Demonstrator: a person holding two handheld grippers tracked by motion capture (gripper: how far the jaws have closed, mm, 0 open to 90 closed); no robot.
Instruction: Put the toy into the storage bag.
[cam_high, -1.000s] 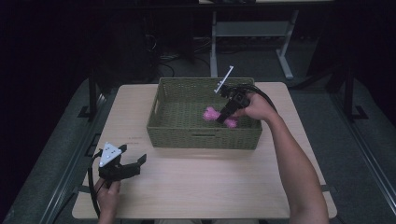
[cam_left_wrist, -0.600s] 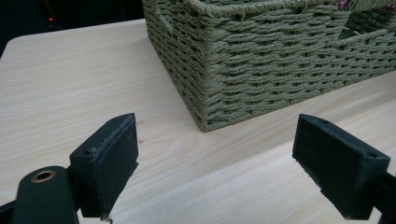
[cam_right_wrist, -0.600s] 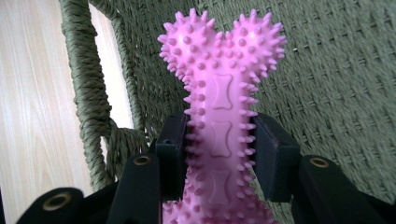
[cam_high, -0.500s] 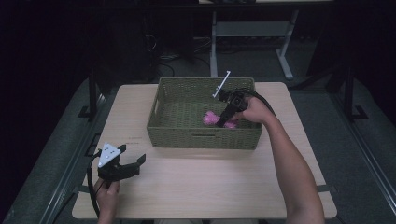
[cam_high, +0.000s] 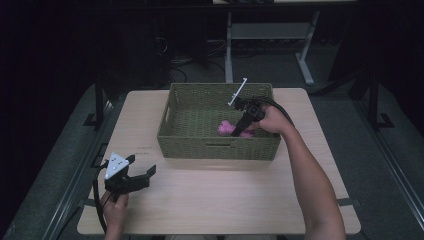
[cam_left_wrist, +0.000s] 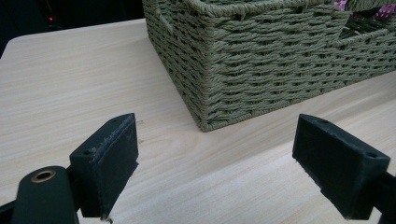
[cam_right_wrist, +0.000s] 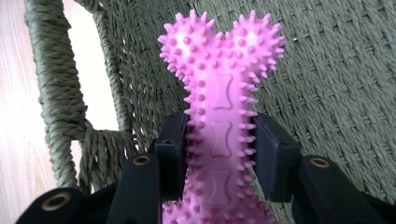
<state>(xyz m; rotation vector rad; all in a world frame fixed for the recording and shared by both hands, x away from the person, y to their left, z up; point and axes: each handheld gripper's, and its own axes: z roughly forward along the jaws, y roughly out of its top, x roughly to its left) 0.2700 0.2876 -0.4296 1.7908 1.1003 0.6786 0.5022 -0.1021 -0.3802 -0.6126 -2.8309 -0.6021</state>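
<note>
A green woven basket (cam_high: 176, 141) stands on the far half of the wooden table (cam_high: 220, 195). Inside it, my right gripper (cam_high: 242, 128) is shut on a pink spiky bone-shaped toy (cam_high: 226, 127). The right gripper view shows both jaws pressed on the toy's shaft (cam_right_wrist: 219, 135), its knobbed end pointing at the basket's woven wall (cam_right_wrist: 336, 79). My left gripper (cam_high: 142, 174) rests low over the table's near left corner, jaws wide open with nothing between them. From the left gripper view the basket's near corner (cam_left_wrist: 261, 60) lies just ahead.
A handle slot (cam_right_wrist: 93, 84) opens in the basket wall beside the toy. Bare tabletop stretches in front of the basket. Dark floor, cables and a white metal frame (cam_high: 270, 30) lie beyond the table.
My right gripper has carried the pink toy lower into the basket, toward its near wall. The left gripper has stayed put.
</note>
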